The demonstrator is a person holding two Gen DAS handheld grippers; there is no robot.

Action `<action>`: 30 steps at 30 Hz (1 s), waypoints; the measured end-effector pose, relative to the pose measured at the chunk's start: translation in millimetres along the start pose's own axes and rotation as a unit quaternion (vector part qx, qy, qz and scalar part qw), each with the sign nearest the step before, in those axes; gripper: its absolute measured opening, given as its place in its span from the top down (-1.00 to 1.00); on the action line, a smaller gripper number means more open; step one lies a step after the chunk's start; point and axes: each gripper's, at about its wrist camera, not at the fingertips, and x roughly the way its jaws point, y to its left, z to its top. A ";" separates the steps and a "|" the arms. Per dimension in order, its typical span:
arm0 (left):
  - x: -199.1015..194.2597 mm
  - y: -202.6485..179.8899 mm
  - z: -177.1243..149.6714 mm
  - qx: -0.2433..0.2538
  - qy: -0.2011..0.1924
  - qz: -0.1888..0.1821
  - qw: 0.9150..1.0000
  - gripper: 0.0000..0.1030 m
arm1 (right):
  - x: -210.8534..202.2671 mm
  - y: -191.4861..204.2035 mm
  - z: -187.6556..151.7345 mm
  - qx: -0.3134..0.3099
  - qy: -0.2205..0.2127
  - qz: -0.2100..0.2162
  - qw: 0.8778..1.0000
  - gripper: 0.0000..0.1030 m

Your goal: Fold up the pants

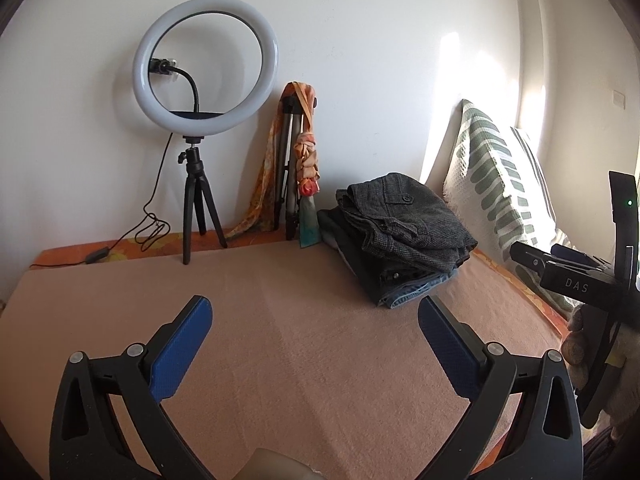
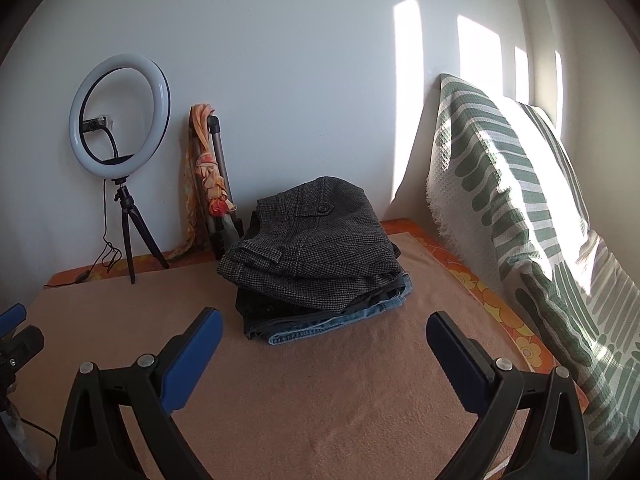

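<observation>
A stack of folded pants lies on the peach blanket (image 1: 280,360) at the back right: grey tweed pants (image 1: 408,220) on top, blue jeans (image 1: 412,292) beneath. In the right wrist view the tweed pants (image 2: 316,240) sit on the jeans (image 2: 340,316) straight ahead. My left gripper (image 1: 316,312) is open and empty, hovering over the blanket (image 2: 320,400) short of the stack. My right gripper (image 2: 324,324) is open and empty, just in front of the stack. Part of the right gripper's body (image 1: 580,280) shows at the left view's right edge.
A ring light on a small tripod (image 1: 204,80) stands at the back left with its cable (image 1: 148,228). A folded tripod draped with an orange scarf (image 1: 296,160) leans on the wall. A green-striped cushion (image 2: 520,208) lines the right side.
</observation>
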 end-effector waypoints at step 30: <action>-10.0 -7.6 -0.5 0.020 0.009 -0.002 1.000 -0.99 | -3.5 -3.9 -0.7 0.008 -0.005 -0.005 1.000 -1.00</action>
